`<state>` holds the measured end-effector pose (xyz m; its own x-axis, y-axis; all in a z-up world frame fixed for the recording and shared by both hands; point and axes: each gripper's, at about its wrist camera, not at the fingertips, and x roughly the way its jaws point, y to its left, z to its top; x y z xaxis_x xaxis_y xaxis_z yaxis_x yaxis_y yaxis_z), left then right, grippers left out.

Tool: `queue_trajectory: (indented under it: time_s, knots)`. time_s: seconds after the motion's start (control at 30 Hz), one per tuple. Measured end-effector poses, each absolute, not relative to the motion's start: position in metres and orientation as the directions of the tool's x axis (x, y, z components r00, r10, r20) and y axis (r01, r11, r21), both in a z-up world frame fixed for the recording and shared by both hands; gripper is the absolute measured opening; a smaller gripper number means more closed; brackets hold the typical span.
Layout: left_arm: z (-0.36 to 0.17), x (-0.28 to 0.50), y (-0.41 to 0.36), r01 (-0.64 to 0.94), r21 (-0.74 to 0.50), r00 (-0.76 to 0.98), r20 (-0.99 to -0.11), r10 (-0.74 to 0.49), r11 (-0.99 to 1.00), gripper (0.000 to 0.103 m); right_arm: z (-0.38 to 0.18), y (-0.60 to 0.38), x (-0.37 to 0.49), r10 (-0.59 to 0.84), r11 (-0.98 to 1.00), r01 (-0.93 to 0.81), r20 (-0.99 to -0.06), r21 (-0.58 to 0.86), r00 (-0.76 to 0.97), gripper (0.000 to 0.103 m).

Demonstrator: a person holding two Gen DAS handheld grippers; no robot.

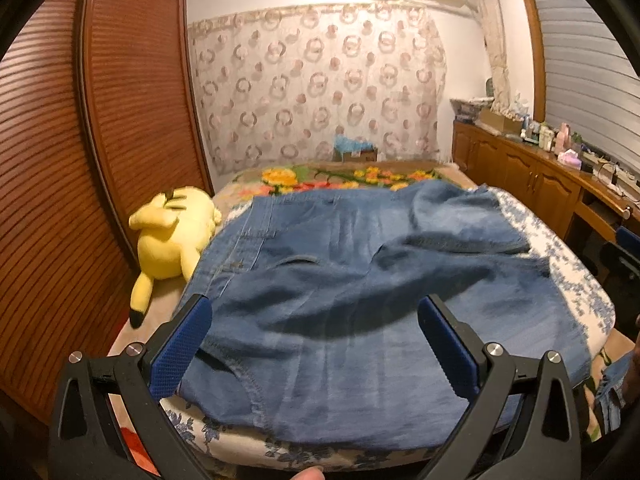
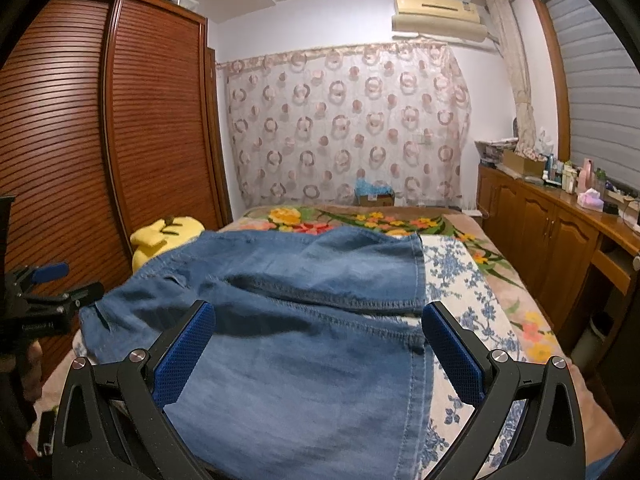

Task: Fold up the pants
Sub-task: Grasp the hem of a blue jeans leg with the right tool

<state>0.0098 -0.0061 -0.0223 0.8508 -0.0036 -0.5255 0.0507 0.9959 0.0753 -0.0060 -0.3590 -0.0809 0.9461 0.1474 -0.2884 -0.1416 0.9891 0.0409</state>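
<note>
- Jaws on both tools stood spread wide, with nothing caught between the blue pads; the left gripper (image 1: 314,340) and the right gripper (image 2: 318,348) each hung just above the near part of the denim pants (image 1: 360,280).
- Those pants lay spread on the bed (image 1: 576,280), over a blue-flowered sheet (image 2: 456,280), and reached from the near edge toward the bright floral blanket (image 2: 360,218) at the far end.
- Their waistband (image 1: 240,236) ran along the left side, next to the yellow plush toy (image 1: 172,236), so the long axis looked to run left to right across the bed, legs pointing right.
- One leg appeared already doubled over, its hem (image 2: 352,300) lying as a stitched line straight ahead of the right-hand jaws.
- From the left wrist view the cloth filled the gap between the pads and passed under them; a loose edge curled just beside the left pad (image 1: 182,350).
- Judging by this, the right tool seemed nearer the leg ends and the left nearer the waist, so a fold would likely bring one end across to the other.
- Motion blur made the far creases hard to read.
</note>
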Motion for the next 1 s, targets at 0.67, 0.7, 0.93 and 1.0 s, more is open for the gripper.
queue_trajectory:
  time_s: [0.67,0.7,0.93,1.0]
  knots:
    - [-0.074,0.035,0.063,-0.023,0.044,0.761,-0.647,0.046,0.999,0.103,-0.119,-0.399,0.003,0.097,0.995,-0.094,-0.570,0.035,0.816,0.080]
    - [-0.077,0.036,0.064,-0.026,0.043,0.756,-0.653,0.048,0.999,0.103,-0.121,-0.401,0.001,0.100,0.995,-0.095,-0.580,0.039,0.808,0.076]
    - [-0.093,0.041,0.091,-0.072,0.032,0.731,-0.678,0.074,0.997,0.103,-0.123,-0.400,-0.014,0.126,0.992,-0.101,-0.616,0.076,0.778,0.054]
    - [-0.095,0.043,0.101,-0.082,0.023,0.732,-0.677,0.076,0.996,0.103,-0.122,-0.398,-0.016,0.129,0.991,-0.111,-0.613,0.068,0.779,0.044]
